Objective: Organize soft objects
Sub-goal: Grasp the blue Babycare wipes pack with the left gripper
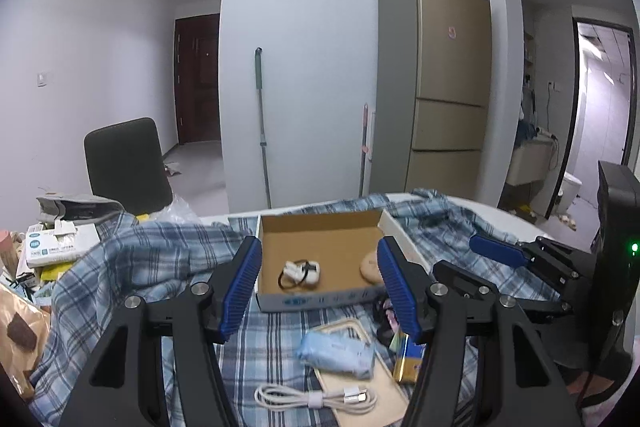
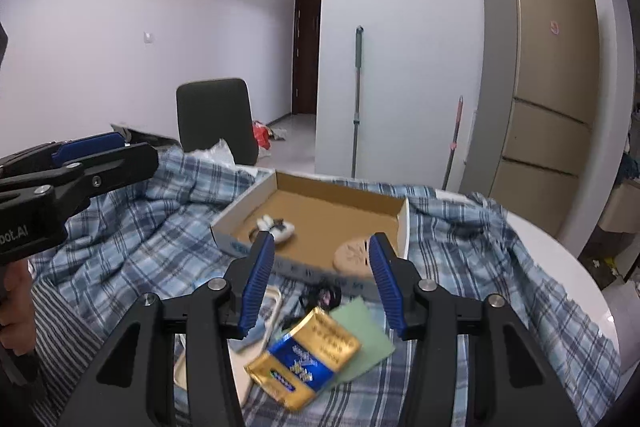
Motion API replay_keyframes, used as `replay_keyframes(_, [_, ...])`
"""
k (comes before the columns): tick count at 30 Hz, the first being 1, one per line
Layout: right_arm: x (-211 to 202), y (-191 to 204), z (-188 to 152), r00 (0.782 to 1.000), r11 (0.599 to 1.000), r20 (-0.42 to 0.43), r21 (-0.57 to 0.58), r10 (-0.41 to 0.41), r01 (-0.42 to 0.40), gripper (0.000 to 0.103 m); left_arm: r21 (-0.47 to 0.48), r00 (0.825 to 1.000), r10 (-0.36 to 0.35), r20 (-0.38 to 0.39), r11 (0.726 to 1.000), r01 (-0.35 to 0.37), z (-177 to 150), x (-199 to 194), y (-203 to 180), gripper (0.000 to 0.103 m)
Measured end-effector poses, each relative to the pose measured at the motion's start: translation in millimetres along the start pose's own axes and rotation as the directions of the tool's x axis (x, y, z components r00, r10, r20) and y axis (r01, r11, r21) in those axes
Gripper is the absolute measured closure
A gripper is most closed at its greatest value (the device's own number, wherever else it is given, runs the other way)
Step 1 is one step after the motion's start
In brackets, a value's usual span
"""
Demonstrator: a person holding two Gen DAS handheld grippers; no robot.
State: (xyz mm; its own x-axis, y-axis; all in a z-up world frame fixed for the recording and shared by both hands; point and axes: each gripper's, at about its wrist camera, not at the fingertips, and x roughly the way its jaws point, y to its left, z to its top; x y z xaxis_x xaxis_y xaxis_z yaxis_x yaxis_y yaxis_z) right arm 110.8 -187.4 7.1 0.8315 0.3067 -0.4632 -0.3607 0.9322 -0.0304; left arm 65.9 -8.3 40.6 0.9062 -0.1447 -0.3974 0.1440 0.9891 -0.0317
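I hold both grippers tilted slightly down over the plaid cloth (image 1: 132,267). My left gripper (image 1: 318,281) is released, nothing between its blue pads, aimed at the open cardboard box (image 1: 320,227) farther off. My right gripper (image 2: 322,281) is also released and empty, just right of the left. The light-blue soft pouch (image 1: 340,353) lies near me on a beige frame (image 1: 372,393), a coiled white cable (image 1: 316,399) nearer still. A gold-and-blue packet (image 2: 304,359) rests on a green sheet (image 2: 366,339). A round beige disc (image 2: 354,255) and a small white item (image 1: 300,271) sit inside the box.
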Motion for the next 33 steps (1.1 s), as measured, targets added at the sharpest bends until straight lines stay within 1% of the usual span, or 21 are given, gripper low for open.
replay_keyframes(5, [10.2, -10.7, -16.4, 0.999, 0.999, -0.042, 0.033, -0.011, 0.013, 0.055, -0.003, 0.999, -0.003, -0.05, 1.0, 0.003, -19.0, 19.3, -1.0, 0.04])
replay_keyframes(7, [15.2, -14.6, -21.3, 0.998, 0.999, -0.058, 0.034, -0.035, 0.037, 0.055, 0.01, 0.999, 0.01, -0.054, 1.0, -0.009, -28.8, 28.3, -2.6, 0.04])
replay_keyframes(9, [23.2, -15.6, -25.3, 0.995, 0.997, -0.077, 0.029, -0.068, 0.071, 0.055, 0.003, 0.998, 0.011, -0.067, 1.0, -0.011, -34.6, 36.5, -0.8, 0.04])
replay_keyframes(11, [30.8, -19.0, -29.0, 0.991, 0.997, -0.115, 0.043, -0.063, 0.069, 0.055, -0.001, 0.996, 0.017, -0.082, 1.0, -0.018, -39.5, 45.0, 3.0, 0.04])
replay_keyframes(12, [33.8, -20.6, -30.4, 0.99, 0.997, -0.13, 0.048, -0.061, 0.068, 0.055, 0.007, 0.996, 0.033, -0.085, 0.999, -0.033, -43.3, 49.1, 3.4, 0.039])
replay_keyframes(13, [35.1, -21.8, -31.8, 0.989, 0.996, -0.138, 0.054, -0.057, 0.065, 0.055, 0.011, 0.995, 0.04, -0.088, 0.999, -0.04, -45.3, 51.6, 4.0, 0.032])
replay_keyframes(14, [35.7, -23.7, -32.8, 0.988, 0.996, -0.144, 0.063, -0.055, 0.064, 0.054, 0.01, 0.995, 0.042, -0.095, 0.999, -0.041, -47.4, 54.1, 5.1, 0.023])
replay_keyframes(16, [32.9, -27.6, -34.0, 0.989, 0.994, -0.137, 0.082, -0.061, 0.073, 0.046, 0.0, 0.993, 0.024, -0.118, 1.0, -0.025, -50.4, 59.2, 7.4, 0.016])
replay_keyframes(17, [30.7, -29.9, -33.8, 0.99, 0.993, -0.127, 0.093, -0.061, 0.074, 0.037, -0.008, 0.993, 0.014, -0.119, 1.0, -0.015, -50.6, 59.3, 9.0, 0.015])
replay_keyframes(18, [27.7, -31.4, -33.9, 0.991, 0.992, -0.116, 0.102, -0.059, 0.071, 0.035, -0.013, 0.993, 0.014, -0.117, 1.0, -0.016, -50.4, 59.5, 10.9, 0.015])
replay_keyframes(20, [24.3, -32.3, -34.0, 0.993, 0.992, -0.107, 0.109, -0.057, 0.069, 0.035, -0.028, 0.993, 0.023, -0.117, 0.999, -0.027, -50.0, 59.6, 14.0, 0.013])
replay_keyframes(21, [24.1, -31.6, -34.1, 0.993, 0.992, -0.108, 0.106, -0.053, 0.064, 0.035, -0.035, 0.991, 0.021, -0.132, 0.999, -0.026, -50.4, 62.8, 15.7, 0.013])
replay_keyframes(23, [25.9, -29.5, -33.5, 0.992, 0.994, -0.118, 0.096, -0.049, 0.06, 0.035, -0.041, 0.986, 0.013, -0.166, 0.999, -0.02, -51.8, 69.6, 17.4, 0.013])
replay_keyframes(24, [26.4, -28.3, -33.6, 0.992, 0.994, -0.121, 0.09, -0.048, 0.059, 0.035, -0.041, 0.98, 0.008, -0.198, 0.999, -0.016, -53.4, 75.5, 17.4, 0.013])
replay_keyframes(26, [26.8, -27.5, -33.4, 0.992, 0.995, -0.122, 0.087, -0.046, 0.056, 0.035, -0.03, 0.972, -0.003, -0.237, 1.0, -0.004, -56.3, 82.6, 15.7, 0.013])
replay_keyframes(27, [26.8, -27.3, -33.5, 0.991, 0.995, -0.123, 0.087, -0.045, 0.056, 0.035, -0.008, 0.961, -0.032, -0.274, 0.999, 0.031, -59.0, 88.0, 11.9, 0.013])
replay_keyframes(29, [27.0, -27.8, -33.7, 0.991, 0.994, -0.126, 0.092, -0.043, 0.055, 0.035, 0.023, 0.949, -0.07, -0.309, 0.996, 0.081, -63.4, 92.2, 4.8, 0.013])
replay_keyframes(30, [27.2, -28.3, -34.0, 0.991, 0.994, -0.128, 0.094, -0.042, 0.054, 0.035, 0.052, 0.942, -0.072, -0.327, 0.994, 0.094, -66.0, 94.3, -1.0, 0.013])
replay_keyframes(31, [27.5, -28.6, -34.3, 0.991, 0.994, -0.13, 0.095, -0.042, 0.055, 0.035, 0.096, 0.937, -0.052, -0.345, 0.991, 0.091, -69.2, 97.2, -8.9, 0.013])
replay_keyframes(33, [27.7, -28.7, -34.5, 0.99, 0.994, -0.132, 0.096, -0.04, 0.053, 0.035, 0.133, 0.929, -0.048, -0.368, 0.986, 0.104, -73.4, 99.5, -17.2, 0.013])
